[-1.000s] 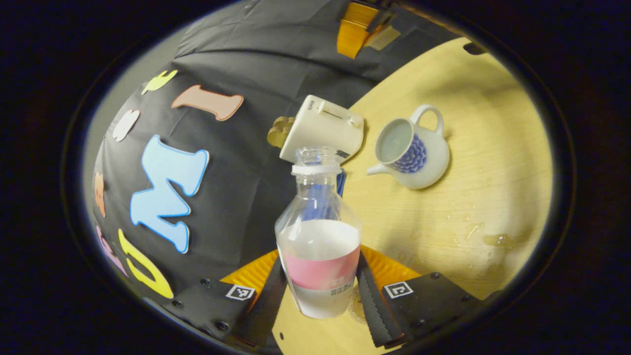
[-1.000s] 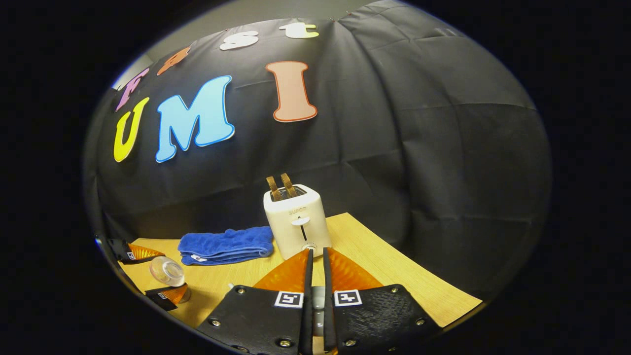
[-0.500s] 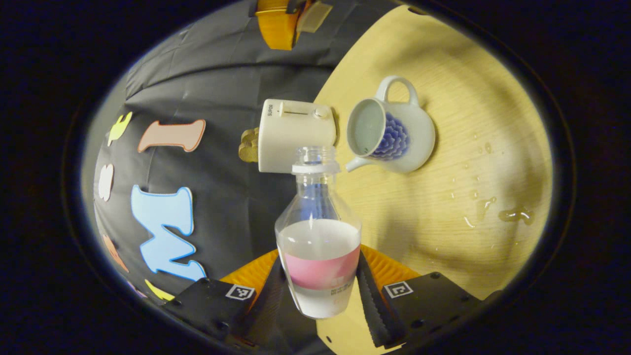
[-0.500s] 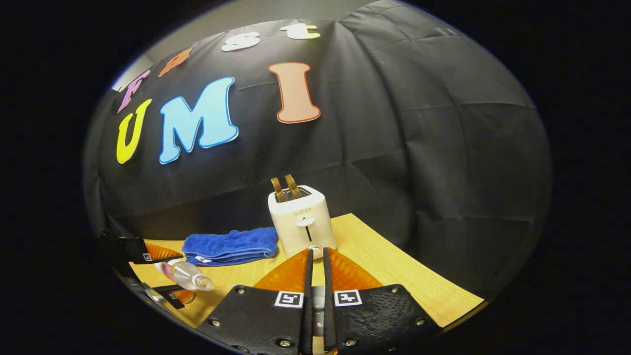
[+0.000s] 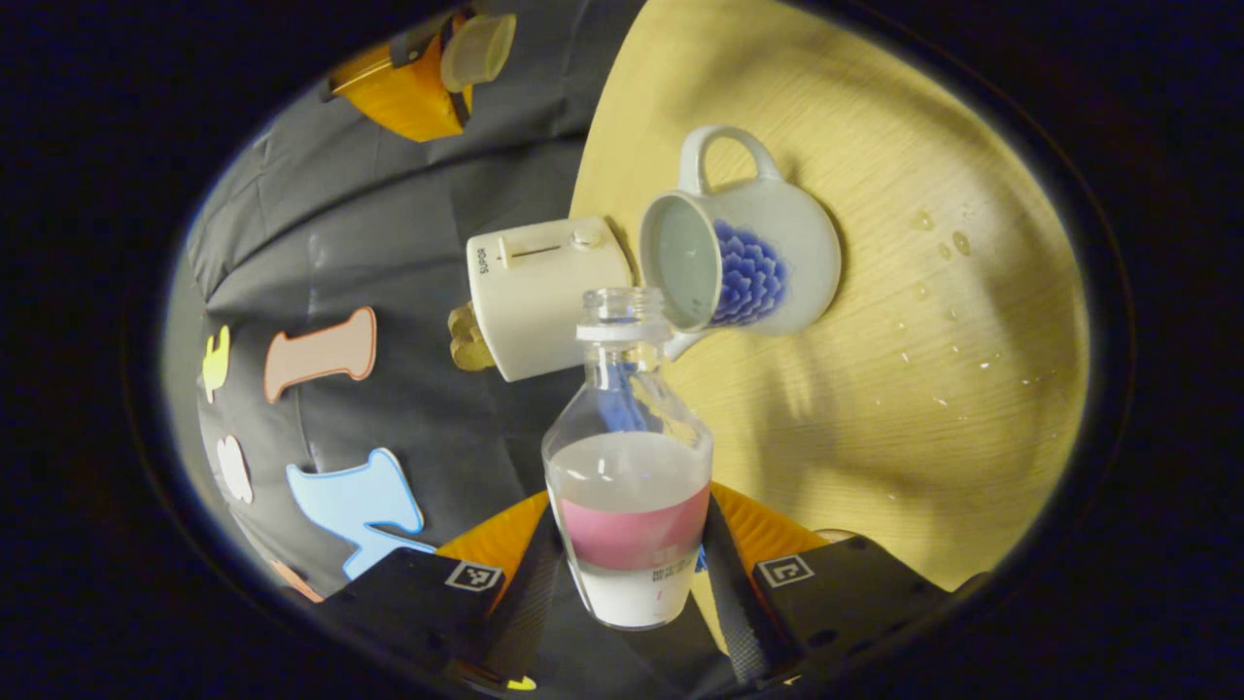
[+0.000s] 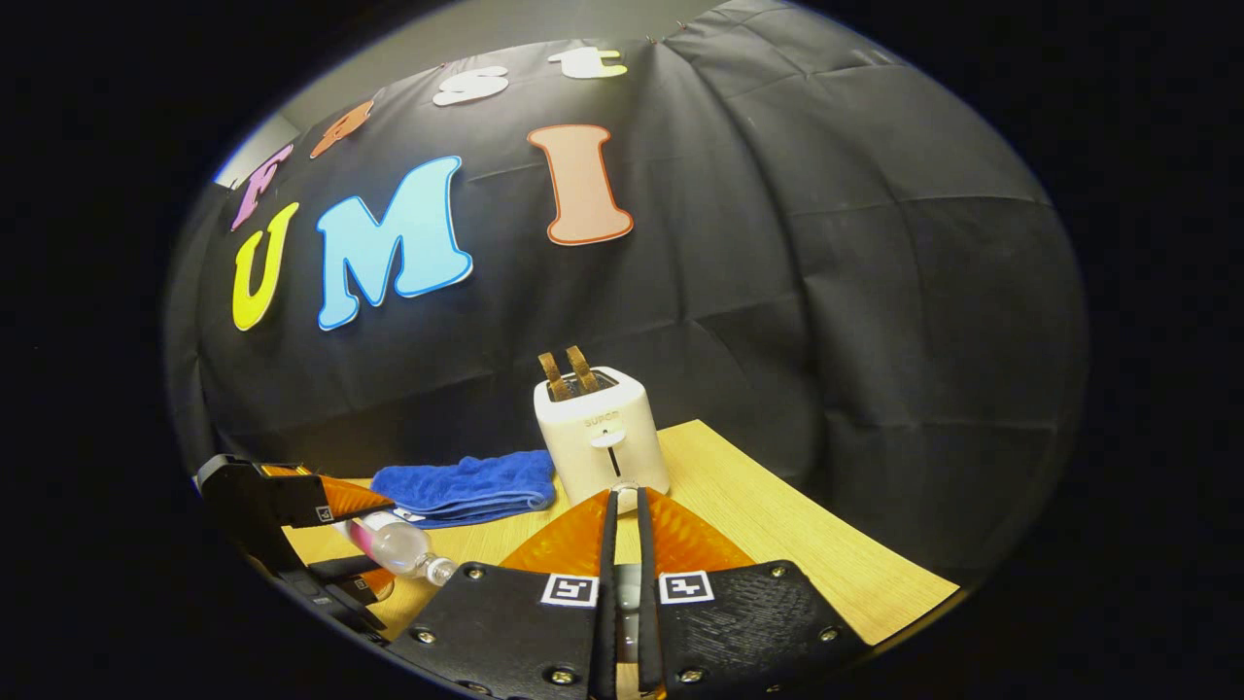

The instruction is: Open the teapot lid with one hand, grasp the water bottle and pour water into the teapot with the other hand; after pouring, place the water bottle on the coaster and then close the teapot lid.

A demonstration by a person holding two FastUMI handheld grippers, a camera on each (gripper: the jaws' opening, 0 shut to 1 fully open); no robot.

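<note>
My left gripper (image 5: 630,574) pinches the clear pink-labelled water bottle (image 5: 628,486) at centre frame, mouth by the lidless white blue-flowered teapot (image 5: 736,261); my right gripper (image 6: 622,564) clamps the teapot's pale lid (image 6: 627,593).

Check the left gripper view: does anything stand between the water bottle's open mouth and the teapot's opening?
Nothing visible does. The water bottle, clamped in the left gripper, has its uncapped mouth beside the rim of the lidless teapot. The toaster stands off to one side.

Staged recording booth dressed as a kitchen corner. A black cloth wall (image 6: 777,292) backs a light wooden table (image 6: 768,525). At the table's rear edge stand a toaster (image 6: 603,437) holding 2 slices and a folded blue towel (image 6: 466,486).
</note>
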